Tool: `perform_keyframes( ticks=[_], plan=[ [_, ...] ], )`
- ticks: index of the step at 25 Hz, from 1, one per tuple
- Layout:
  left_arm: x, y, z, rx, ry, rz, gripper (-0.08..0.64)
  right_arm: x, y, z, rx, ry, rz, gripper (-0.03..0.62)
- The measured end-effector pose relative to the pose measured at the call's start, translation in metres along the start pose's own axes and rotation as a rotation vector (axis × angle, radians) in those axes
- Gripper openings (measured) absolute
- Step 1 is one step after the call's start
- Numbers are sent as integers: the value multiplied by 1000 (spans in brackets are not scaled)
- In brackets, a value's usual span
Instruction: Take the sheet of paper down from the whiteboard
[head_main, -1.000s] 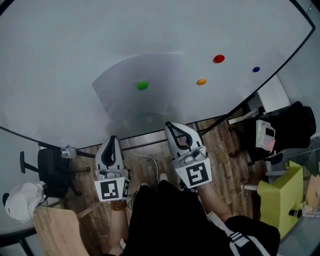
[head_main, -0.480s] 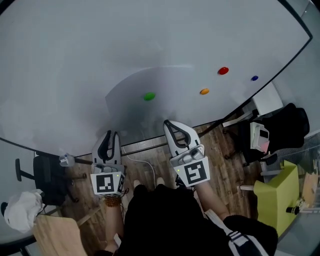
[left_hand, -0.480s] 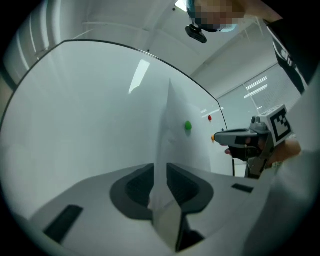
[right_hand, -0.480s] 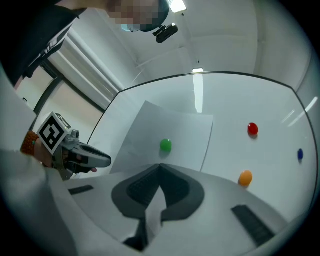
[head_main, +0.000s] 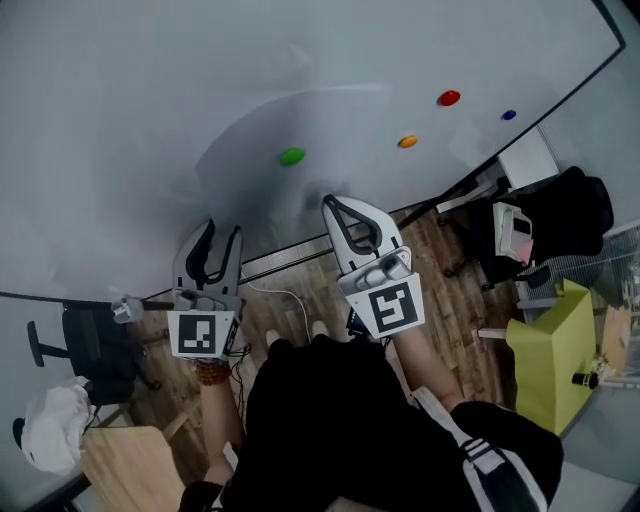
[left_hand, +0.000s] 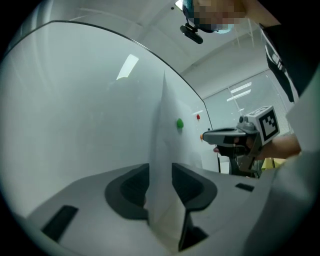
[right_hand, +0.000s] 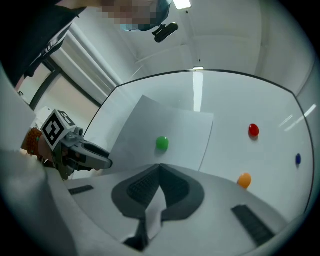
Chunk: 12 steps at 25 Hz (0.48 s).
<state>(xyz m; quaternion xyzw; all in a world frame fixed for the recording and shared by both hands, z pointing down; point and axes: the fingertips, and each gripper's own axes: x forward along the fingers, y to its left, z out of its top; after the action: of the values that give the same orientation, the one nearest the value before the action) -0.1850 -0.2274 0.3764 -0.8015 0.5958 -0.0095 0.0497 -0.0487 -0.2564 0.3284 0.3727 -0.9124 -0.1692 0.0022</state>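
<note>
hanging on the whiteboard, the sheet of paper is pinned close to the board's lower edge by a single green magnet set about mid-sheet. the sheet's upper part lies flat against the board, while its lower part bows off the surface toward the person.

the right gripper is clenched on the sheet's bottom edge. in the right gripper view its ridged pads meet, with a tongue of white paper caught between them. the left gripper is released. its jaws have just been opening and stand wide apart. in the left gripper view the left side of the sheet runs edge-on through the gap, and the pads do not squeeze it. both grippers point at the board from just below its lower edge, the left one near the sheet's lower left corner, the right one under the green magnet.

three more magnets sit on bare board to the right of the sheet, toward the board's lower right corner. an orange magnet is nearest the paper, a red magnet is up and right of it, and a small blue magnet is closest to the right edge. none touches the sheet.

under the board lies a wood-plank floor with a white cable trailing across it. a black office chair stands off to the left.
</note>
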Motion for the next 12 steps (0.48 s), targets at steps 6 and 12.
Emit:
perform_keyframes(
  ticks=[6,12],
  plan=[
    [13,-10,10,36,-26,-99,140,3,-4,0,6,8,-31,-2],
    [25,-22,12,43,-36,-164,140,2,-8,2,5,4,-52,-2]
  ],
)
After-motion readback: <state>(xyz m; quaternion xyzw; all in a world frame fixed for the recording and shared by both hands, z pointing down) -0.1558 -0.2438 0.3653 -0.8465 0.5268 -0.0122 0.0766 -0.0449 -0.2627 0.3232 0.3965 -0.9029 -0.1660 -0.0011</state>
